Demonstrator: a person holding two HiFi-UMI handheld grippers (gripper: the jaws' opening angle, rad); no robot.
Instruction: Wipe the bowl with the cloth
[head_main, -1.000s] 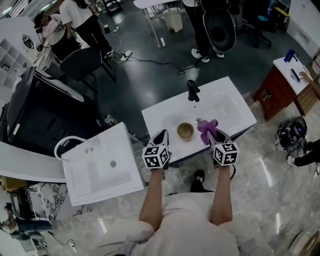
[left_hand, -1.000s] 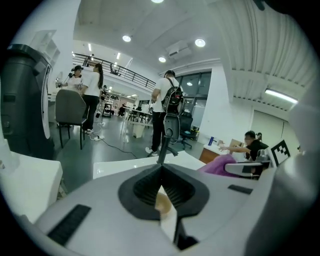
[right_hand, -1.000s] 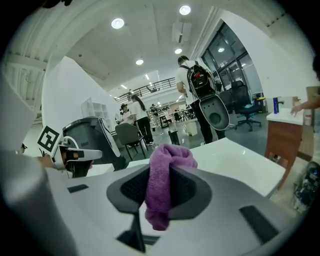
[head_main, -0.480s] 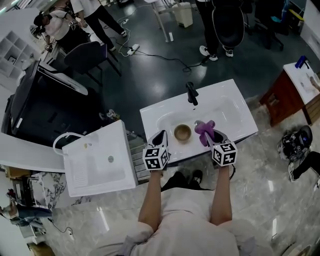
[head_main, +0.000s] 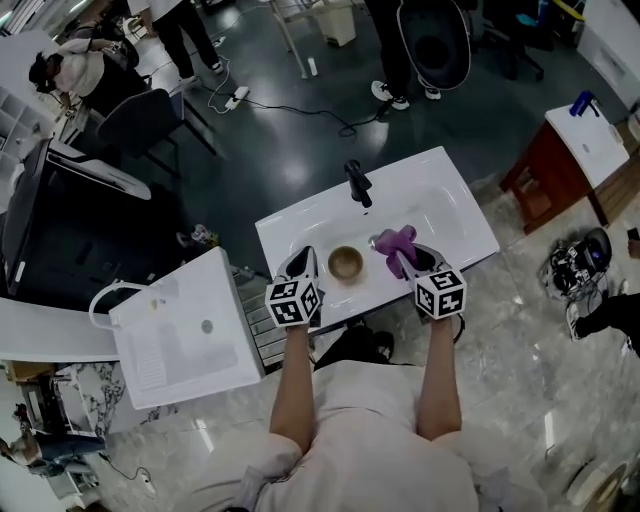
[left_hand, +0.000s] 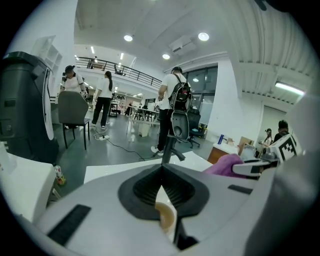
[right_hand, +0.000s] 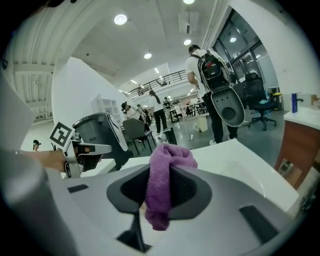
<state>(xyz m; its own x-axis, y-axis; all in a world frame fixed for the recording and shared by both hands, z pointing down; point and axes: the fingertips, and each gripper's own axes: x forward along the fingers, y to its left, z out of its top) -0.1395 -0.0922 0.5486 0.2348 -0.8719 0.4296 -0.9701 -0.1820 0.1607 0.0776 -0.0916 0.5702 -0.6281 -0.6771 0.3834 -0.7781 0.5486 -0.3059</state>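
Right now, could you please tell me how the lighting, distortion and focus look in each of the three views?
Head view: dim, edges bent by fisheye, glare patches on the dark floor, the bowl small yet sharp. Left gripper view: heavy barrel distortion, ceiling lights blown out, the bowl soft beyond the jaws. Right gripper view: same distortion, the cloth in focus.

Tan bowl (head_main: 346, 263) sits upright beside a bunched purple cloth (head_main: 393, 241).
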